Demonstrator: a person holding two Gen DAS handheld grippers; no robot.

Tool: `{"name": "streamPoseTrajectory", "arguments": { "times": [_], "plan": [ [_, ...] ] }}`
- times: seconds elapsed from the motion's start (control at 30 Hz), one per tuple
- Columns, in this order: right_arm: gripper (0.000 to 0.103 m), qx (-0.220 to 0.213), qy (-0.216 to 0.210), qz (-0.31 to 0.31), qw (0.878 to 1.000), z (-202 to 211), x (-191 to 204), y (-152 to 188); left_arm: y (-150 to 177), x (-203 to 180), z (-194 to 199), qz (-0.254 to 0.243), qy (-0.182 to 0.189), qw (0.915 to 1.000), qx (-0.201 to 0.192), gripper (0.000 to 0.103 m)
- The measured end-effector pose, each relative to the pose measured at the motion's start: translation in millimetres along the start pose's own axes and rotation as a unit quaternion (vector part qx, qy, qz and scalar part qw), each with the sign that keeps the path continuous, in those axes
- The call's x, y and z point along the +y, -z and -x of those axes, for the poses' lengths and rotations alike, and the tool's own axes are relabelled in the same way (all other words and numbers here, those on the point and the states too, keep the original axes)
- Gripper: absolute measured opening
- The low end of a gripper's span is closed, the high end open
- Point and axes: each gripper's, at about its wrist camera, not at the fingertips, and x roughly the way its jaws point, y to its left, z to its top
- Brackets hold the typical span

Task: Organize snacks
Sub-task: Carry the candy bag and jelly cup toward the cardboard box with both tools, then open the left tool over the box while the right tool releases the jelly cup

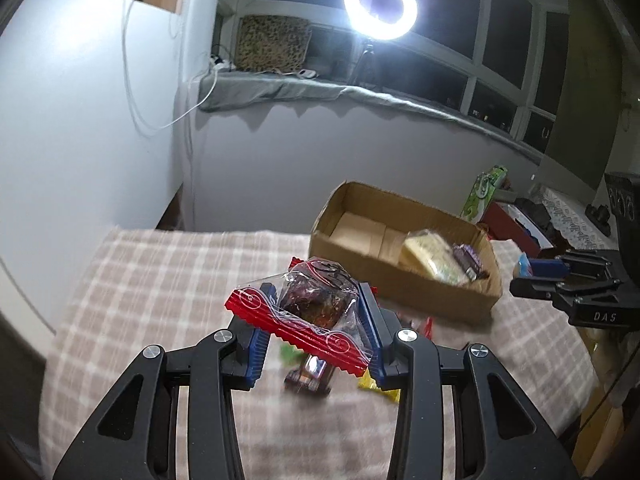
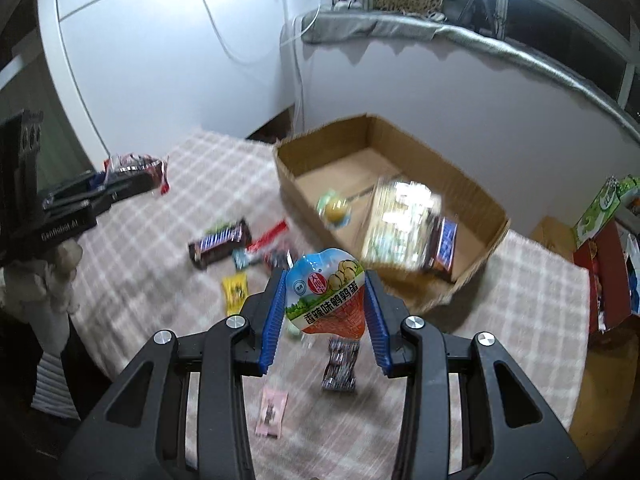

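Note:
My left gripper is shut on a clear snack packet with red crimped edges, held above the checked tablecloth. My right gripper is shut on a quail-egg packet with a blue top and orange base, held above the table, near the cardboard box. The box holds a yellow-green packet, a purple bar and a small round snack. Loose snacks lie on the cloth: a brown chocolate bar, a yellow packet, a pink packet, a silver-purple packet.
The box also shows in the left wrist view, with the right gripper beside it. A ring light stands on the windowsill. Red and green boxes sit past the table's right edge. White wall lies behind.

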Motion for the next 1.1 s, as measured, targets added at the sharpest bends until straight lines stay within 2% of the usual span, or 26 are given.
{"name": "streamPoseTrajectory", "arguments": {
  "times": [0.3, 0.57, 1.1],
  "plan": [
    [0.04, -0.016, 0.013, 0.012, 1.0, -8, -3, -40, -29, -15, -27, -0.011, 0.02, 0.9997, -0.004, 0.039],
    [0.04, -0.013, 0.025, 0.01, 1.0, -35, -18, -72, -55, -25, -57, -0.02, 0.03, 0.9994, -0.001, 0.039],
    [0.04, 0.025, 0.031, -0.035, 0.999, -114, -64, -103, -60, -24, -130, 0.002, 0.041, 0.9983, 0.041, 0.039]
  ]
}}
